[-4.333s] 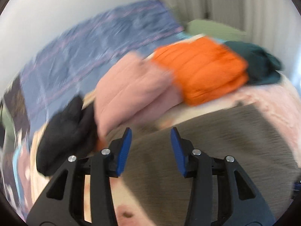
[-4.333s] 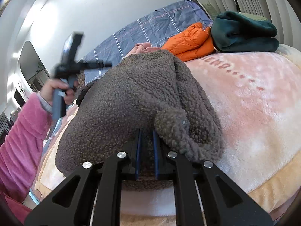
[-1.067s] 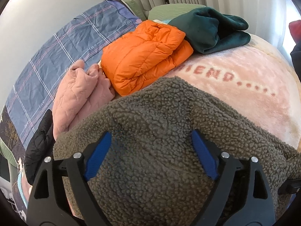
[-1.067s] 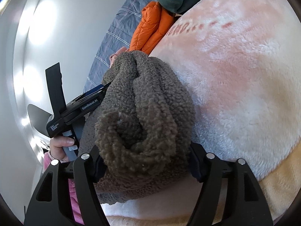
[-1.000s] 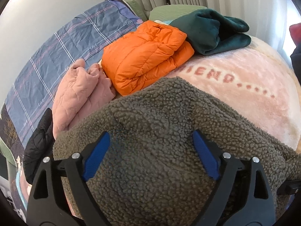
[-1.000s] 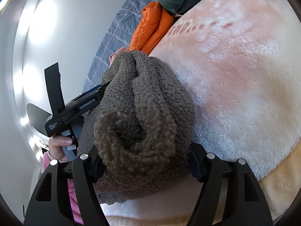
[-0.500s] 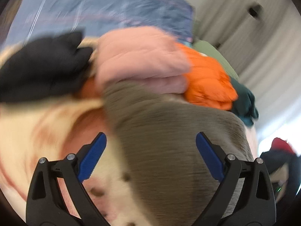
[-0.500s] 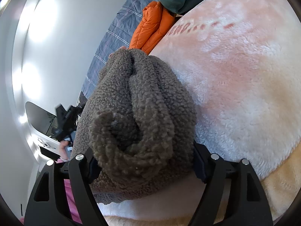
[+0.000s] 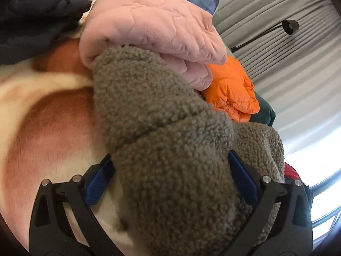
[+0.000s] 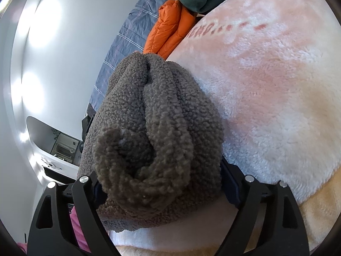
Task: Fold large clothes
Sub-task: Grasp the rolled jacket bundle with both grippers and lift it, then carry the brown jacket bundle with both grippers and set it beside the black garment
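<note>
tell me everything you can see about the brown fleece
The brown fleece is thick, curly sherpa-like pile, folded into a bulky bundle with rolled layers showing at its end. It lies on the pink blanket, its far end against the pink quilted garment. Each hand-held gripper straddles an end, left and right, jaws opening.

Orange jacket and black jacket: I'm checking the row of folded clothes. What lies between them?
The folded pink quilted garment lies between the orange jacket and the black jacket; the left wrist view shows this.
</note>
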The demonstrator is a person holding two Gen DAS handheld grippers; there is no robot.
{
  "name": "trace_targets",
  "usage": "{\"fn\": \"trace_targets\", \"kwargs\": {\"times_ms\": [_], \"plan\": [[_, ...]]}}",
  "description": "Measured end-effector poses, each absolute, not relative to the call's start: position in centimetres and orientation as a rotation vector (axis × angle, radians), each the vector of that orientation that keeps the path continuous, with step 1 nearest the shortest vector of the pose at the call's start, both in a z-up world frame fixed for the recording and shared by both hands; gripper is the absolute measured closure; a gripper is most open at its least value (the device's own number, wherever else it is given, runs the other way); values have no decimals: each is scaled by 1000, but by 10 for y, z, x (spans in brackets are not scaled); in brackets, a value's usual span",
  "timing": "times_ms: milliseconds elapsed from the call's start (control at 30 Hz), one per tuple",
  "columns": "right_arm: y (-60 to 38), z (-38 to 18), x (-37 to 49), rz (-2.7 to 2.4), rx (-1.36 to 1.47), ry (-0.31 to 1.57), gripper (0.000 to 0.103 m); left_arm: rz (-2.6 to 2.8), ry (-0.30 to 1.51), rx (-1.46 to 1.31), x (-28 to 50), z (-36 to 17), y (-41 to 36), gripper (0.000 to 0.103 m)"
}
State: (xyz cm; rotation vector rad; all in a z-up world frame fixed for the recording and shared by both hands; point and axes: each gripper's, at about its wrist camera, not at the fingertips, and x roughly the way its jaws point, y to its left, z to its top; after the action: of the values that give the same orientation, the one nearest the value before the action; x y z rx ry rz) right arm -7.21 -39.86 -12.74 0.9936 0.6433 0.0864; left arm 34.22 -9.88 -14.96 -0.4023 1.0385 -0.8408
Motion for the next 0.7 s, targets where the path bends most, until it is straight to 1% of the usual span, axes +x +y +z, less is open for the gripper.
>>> {"fn": "trace_targets", "kwargs": {"times_ms": [33,67,100,133,167,233,267,367,567,700], "plan": [[-399,-127,-71,86,991,645,18,-847,1018,-391,341,-148,-100,7],[-399,-126,-71,86,986,644,21,-856,994,-373,338,-145,-101,17],[-399,-124,-71,89,980,638,25,-860,982,-367,338,-143,-99,22],[-397,-120,-72,93,961,622,31,-866,963,-365,334,-138,-98,32],[-396,-116,-73,94,938,615,36,-869,951,-363,333,-133,-98,39],[-391,-108,-75,104,875,600,43,-883,917,-363,328,-120,-95,45],[-389,-102,-76,122,834,585,46,-891,897,-370,325,-114,-93,47],[-390,-93,-82,171,824,565,51,-920,835,-405,313,-92,-78,50],[-380,-73,-92,226,805,536,53,-919,715,-396,274,-41,-52,53],[-358,-49,-89,329,752,521,53,-863,621,-401,239,-6,-7,53]]}}
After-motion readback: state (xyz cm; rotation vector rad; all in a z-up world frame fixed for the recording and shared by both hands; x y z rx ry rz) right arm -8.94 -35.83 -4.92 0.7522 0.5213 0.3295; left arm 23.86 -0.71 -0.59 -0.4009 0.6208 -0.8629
